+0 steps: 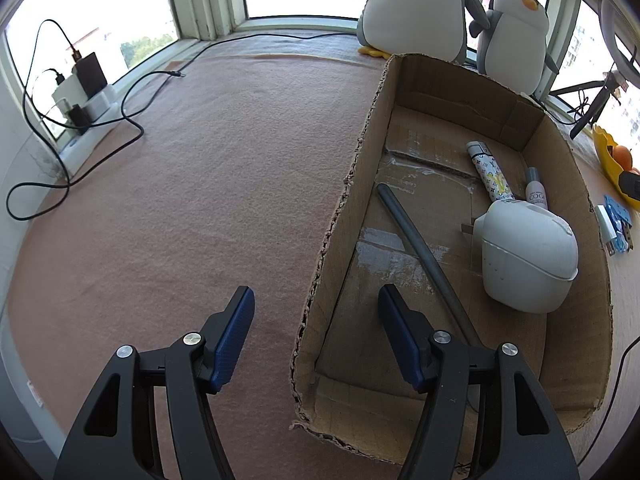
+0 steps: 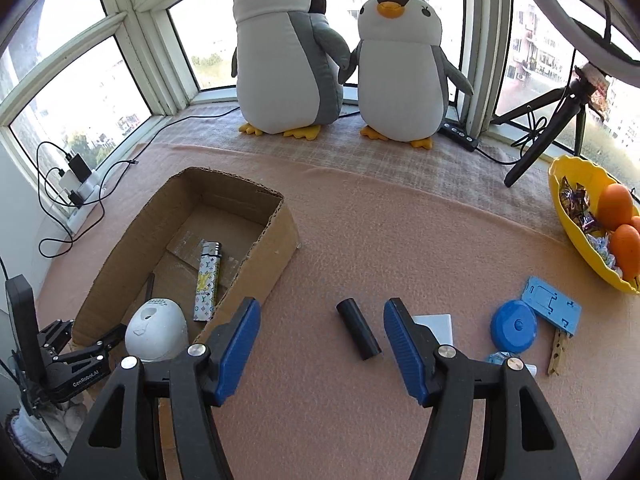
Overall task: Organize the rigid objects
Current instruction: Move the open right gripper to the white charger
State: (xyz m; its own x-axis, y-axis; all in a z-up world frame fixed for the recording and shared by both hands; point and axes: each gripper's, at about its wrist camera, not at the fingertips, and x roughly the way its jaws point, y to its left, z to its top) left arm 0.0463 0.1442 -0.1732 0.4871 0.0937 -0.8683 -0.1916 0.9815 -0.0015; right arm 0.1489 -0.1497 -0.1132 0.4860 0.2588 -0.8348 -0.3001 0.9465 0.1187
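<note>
Black cylinder lay on the pink cloth, just ahead between the fingers of my right gripper, which was wide open and empty. It looked light, stiff and smooth, so I judged to take it across its middle. My left gripper was open too, empty, over the edge of the cardboard box.

A brown cardboard box holds a white monogram-patterned lighter; a black cylinder lies on pink felt cloth.
</note>
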